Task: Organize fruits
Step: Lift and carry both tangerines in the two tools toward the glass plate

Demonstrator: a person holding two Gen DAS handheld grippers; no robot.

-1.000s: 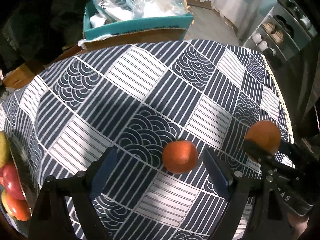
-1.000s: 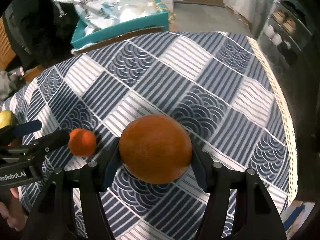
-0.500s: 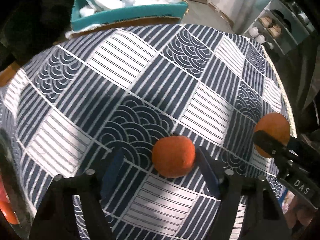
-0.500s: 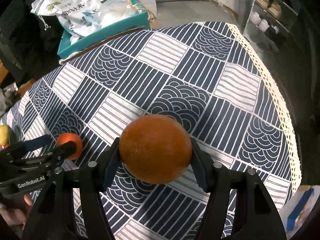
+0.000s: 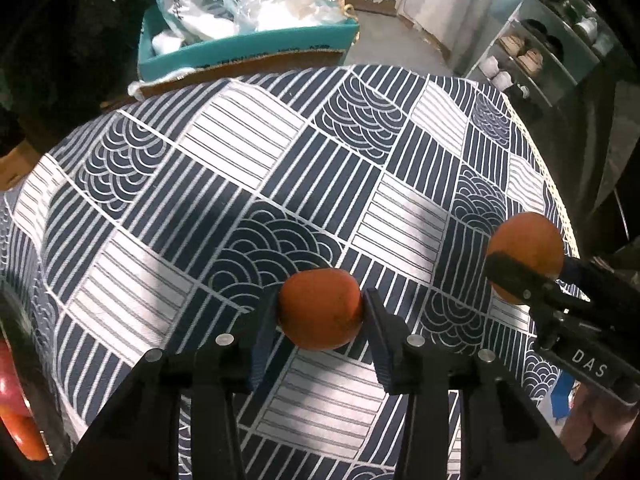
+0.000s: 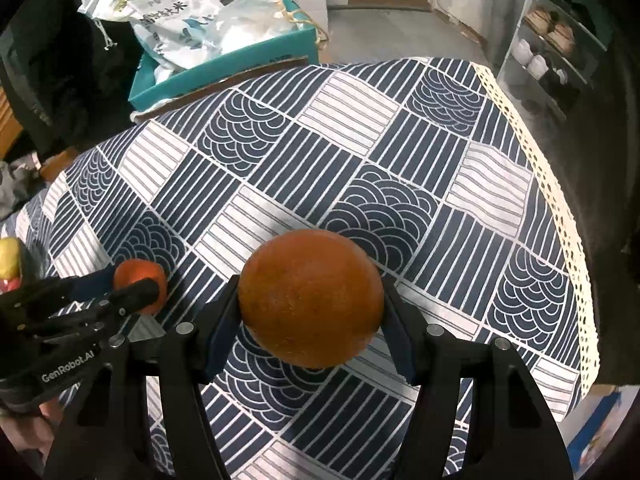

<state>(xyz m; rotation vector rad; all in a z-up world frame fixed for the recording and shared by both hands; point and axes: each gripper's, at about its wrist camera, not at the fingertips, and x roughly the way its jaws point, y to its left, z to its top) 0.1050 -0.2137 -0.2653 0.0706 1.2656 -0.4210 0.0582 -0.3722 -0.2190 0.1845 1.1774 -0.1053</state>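
In the left wrist view a small orange tangerine (image 5: 319, 308) sits between the pads of my left gripper (image 5: 320, 316), which is shut on it just above the patterned tablecloth (image 5: 240, 168). My right gripper (image 6: 310, 312) is shut on a large orange (image 6: 310, 296) and holds it over the cloth. In the left wrist view that large orange (image 5: 524, 256) appears at the right in the right gripper (image 5: 532, 276). The right wrist view shows the tangerine (image 6: 140, 284) at the left, in the left gripper (image 6: 132, 286).
Red and orange fruits (image 5: 16, 412) lie at the left edge, and a yellow fruit (image 6: 10, 258) shows there too. A teal box (image 6: 224, 68) with plastic bags stands beyond the table's far edge. A shelf with shoes (image 6: 548, 44) stands at the right. The lace hem (image 6: 560, 208) marks the table's right edge.
The left gripper's jaws have come together from wide open onto the tangerine. The right gripper keeps its hold on the large orange and stays about where it was.
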